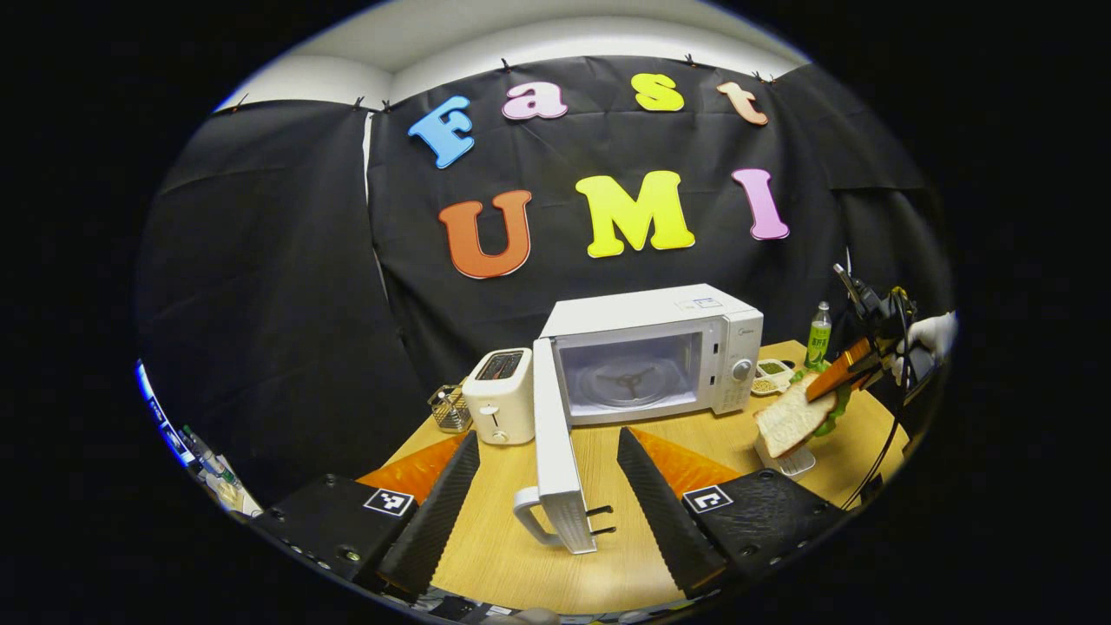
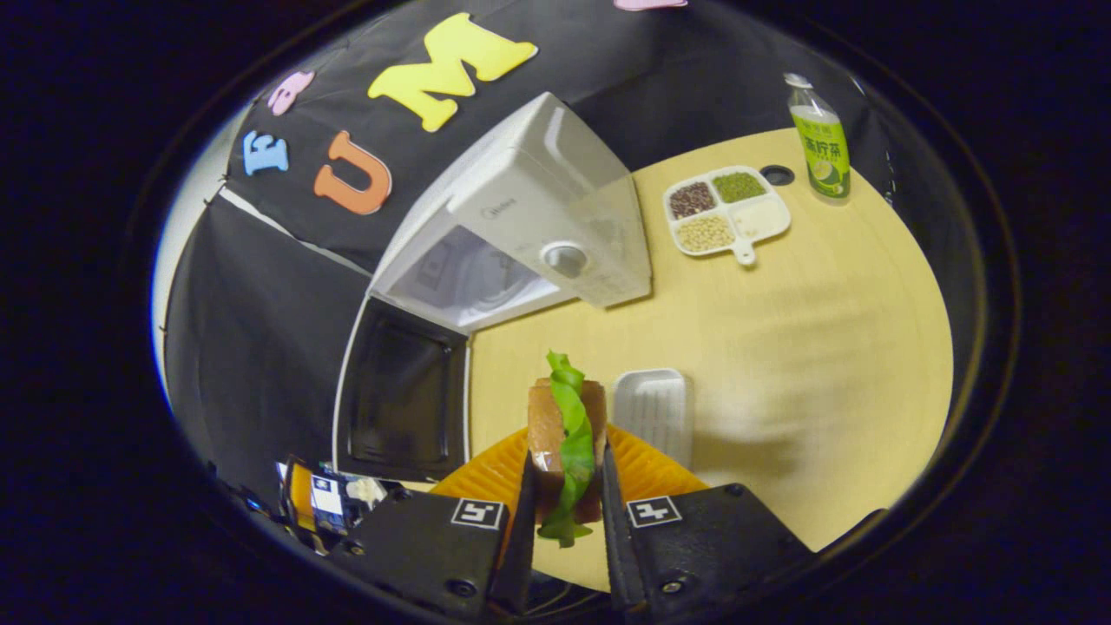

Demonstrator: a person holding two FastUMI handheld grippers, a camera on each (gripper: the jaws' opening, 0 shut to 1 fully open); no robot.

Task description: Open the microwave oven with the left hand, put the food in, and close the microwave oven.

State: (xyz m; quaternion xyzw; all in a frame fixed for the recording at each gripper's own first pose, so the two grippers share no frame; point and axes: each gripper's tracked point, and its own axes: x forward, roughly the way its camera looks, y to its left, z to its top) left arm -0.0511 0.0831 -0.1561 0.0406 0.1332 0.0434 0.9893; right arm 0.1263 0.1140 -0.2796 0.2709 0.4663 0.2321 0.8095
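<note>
The sandwich of white bread with green lettuce (image 2: 562, 438) is hanging in the air, pinched from both sides by the right gripper (image 2: 564, 503), just above a small white ribbed tray (image 2: 653, 408) on the light wooden table (image 2: 825, 347). The white microwave oven (image 1: 647, 351) is sitting farther back, its door (image 1: 555, 451) swinging wide open to the left. The left gripper (image 1: 547, 495) is holding nothing, fingers spread wide on either side of the door's edge. A white toaster (image 1: 499, 395) is standing left of the microwave.

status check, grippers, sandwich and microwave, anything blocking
Left gripper open, at the swung-out microwave door. Right gripper shut on sandwich, lifted off its tray. Microwave cavity clear, nothing blocking.
</note>
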